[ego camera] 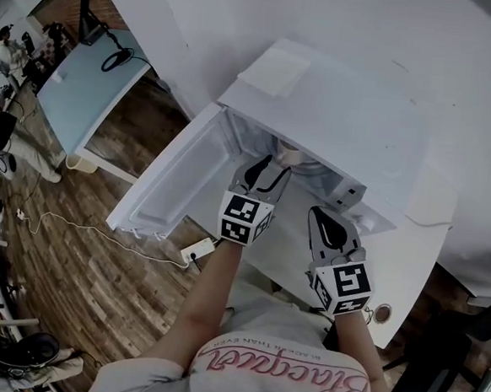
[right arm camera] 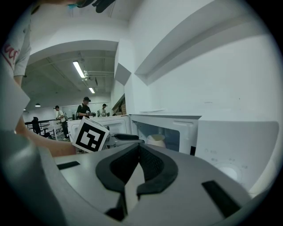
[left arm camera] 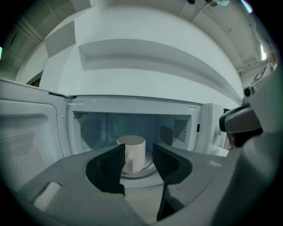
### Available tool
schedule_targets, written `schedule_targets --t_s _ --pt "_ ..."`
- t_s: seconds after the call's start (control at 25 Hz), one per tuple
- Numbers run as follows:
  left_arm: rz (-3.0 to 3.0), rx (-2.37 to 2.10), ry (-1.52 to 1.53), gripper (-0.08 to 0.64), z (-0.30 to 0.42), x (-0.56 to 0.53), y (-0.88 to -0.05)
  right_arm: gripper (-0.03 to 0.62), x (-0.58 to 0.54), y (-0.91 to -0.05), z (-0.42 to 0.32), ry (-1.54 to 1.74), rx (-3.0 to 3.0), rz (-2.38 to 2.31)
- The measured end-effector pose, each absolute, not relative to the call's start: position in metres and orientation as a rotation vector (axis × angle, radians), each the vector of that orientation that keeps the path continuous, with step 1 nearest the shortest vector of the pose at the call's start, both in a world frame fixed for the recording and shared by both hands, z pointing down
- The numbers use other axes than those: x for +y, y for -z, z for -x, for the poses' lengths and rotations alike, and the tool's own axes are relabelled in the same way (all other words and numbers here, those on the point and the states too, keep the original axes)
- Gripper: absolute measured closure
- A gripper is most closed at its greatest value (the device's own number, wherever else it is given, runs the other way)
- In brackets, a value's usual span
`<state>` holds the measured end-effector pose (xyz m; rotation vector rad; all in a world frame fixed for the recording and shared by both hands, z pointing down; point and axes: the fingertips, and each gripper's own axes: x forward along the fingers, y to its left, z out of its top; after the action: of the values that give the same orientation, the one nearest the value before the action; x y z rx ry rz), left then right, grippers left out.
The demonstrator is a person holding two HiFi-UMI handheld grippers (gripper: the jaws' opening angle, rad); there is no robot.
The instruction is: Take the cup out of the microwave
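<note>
cup point(left arm camera: 132, 148) base: hidden behind left tool point(left arm camera: 138, 155) at microwave point(left arm camera: 132, 105) mouth | tool-to-cup contact: cannot be told | right gripper view: cup's lower part masked by microwave front

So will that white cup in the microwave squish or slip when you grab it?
The cup looks stiff, like ceramic, so it probably won't squish. Its smooth sides might slip in the open left tongs. It stands upright on the round plate, so it likely won't roll.
</note>
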<state>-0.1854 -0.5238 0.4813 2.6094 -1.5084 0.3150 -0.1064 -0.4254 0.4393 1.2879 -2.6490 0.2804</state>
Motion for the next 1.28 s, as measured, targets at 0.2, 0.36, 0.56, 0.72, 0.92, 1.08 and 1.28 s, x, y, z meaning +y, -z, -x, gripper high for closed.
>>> schedule_targets --t_s 0.2,0.36,0.56,0.72,0.92,1.08,1.28 --pt "-2.593 -1.466 -0.334 0.359 0.186 -0.537 -0.498 0.581 -0.431 -0.441 0.11 -0.278 -2.618 -1.316" --pt "-2.593 -1.437 -0.35 0.362 0.184 -0.545 -0.507 0.581 -0.439 -0.445 0.105 -0.292 -2.582 -1.361" --pt "-2.595 -1.418 -0.341 0.381 0.181 -0.553 -0.512 0.581 -0.445 -0.449 0.103 -0.303 -2.552 -1.397" --pt "-2.601 -1.411 -0.339 0.415 0.18 -0.56 -0.512 0.581 -0.448 -0.451 0.104 -0.307 -2.54 -1.402" --pt "-2.594 -1.412 -0.346 0.445 0.18 -0.564 -0.516 0.581 -0.448 -0.453 0.106 -0.302 -2.527 -1.399" --pt "-2.582 -1.439 -0.349 0.474 0.183 -0.567 -0.516 0.581 -0.45 -0.453 0.103 -0.302 -2.519 -1.409" --pt "-2.564 -1.464 -0.351 0.505 0.184 -0.568 -0.518 0.581 -0.45 -0.454 0.102 -0.293 -2.518 -1.404"
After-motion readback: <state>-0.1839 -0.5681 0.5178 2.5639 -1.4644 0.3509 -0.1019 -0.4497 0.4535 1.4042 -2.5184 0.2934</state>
